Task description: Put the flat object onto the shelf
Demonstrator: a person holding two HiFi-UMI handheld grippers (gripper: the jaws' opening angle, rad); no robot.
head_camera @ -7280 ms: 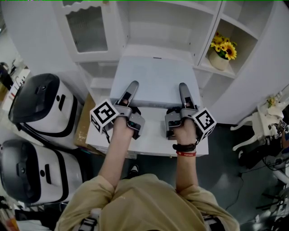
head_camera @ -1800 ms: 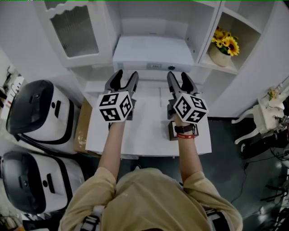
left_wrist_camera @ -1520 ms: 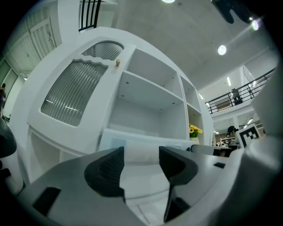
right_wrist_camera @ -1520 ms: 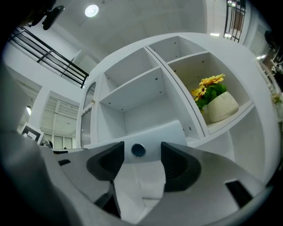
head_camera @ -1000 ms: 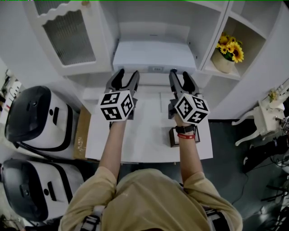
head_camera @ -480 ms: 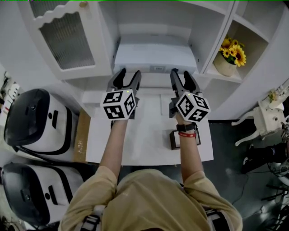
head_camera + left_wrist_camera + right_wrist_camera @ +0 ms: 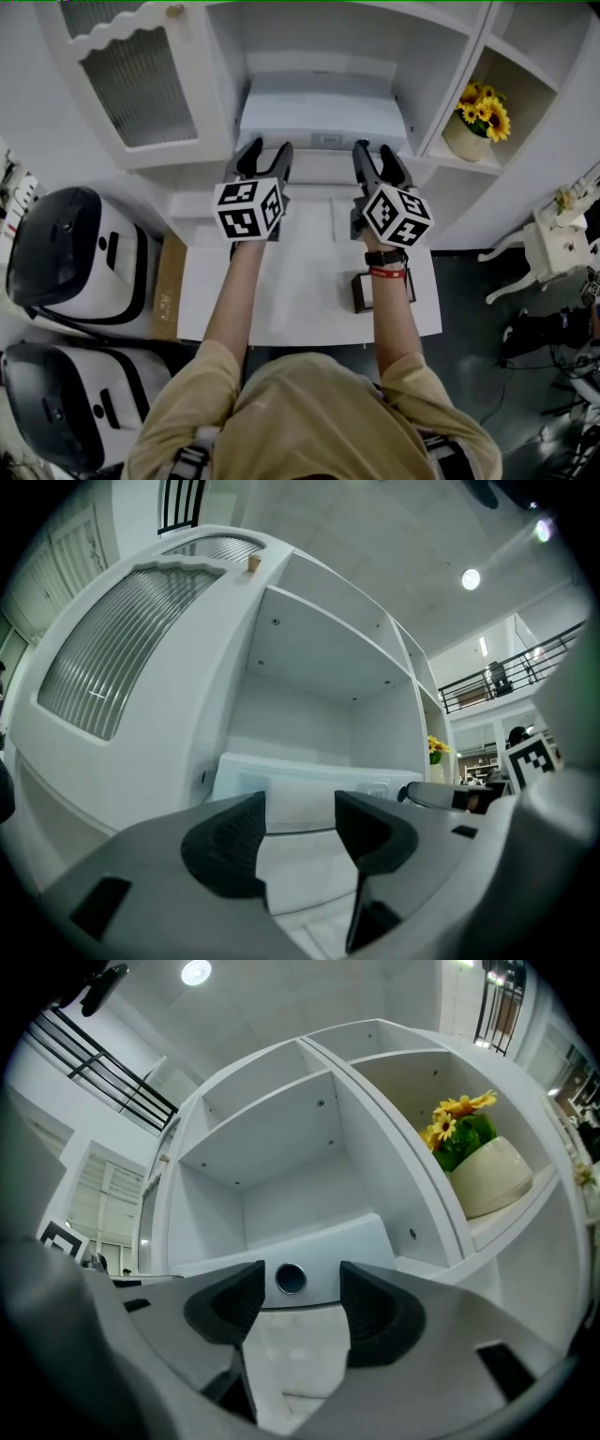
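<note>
You hold the left gripper and the right gripper side by side, both pointing roughly level at the middle compartment of the white cabinet. Both grippers stand part open. The left gripper view shows a clear gap between its dark ribbed pads, with nothing in that gap. The right gripper view shows the same: its pads are apart and grip nothing. The flat object, a white slab-shaped unit, lies flat on the shelf inside that middle compartment, with its long front edge facing you. It fills most of the compartment's width. Both sets of jaw tips stand near that front edge; the gripper views show the object ahead of the tips, not between them. A round dark-rimmed opening on the object's front face lines up with the gap of the right gripper. A pot of sunflowers sits in the compartment to the right. A cabinet door with a ribbed glass panel hangs to the left. Below your forearms stands a white table, and a small dark-framed item rests on it beside your right wrist.
</note>
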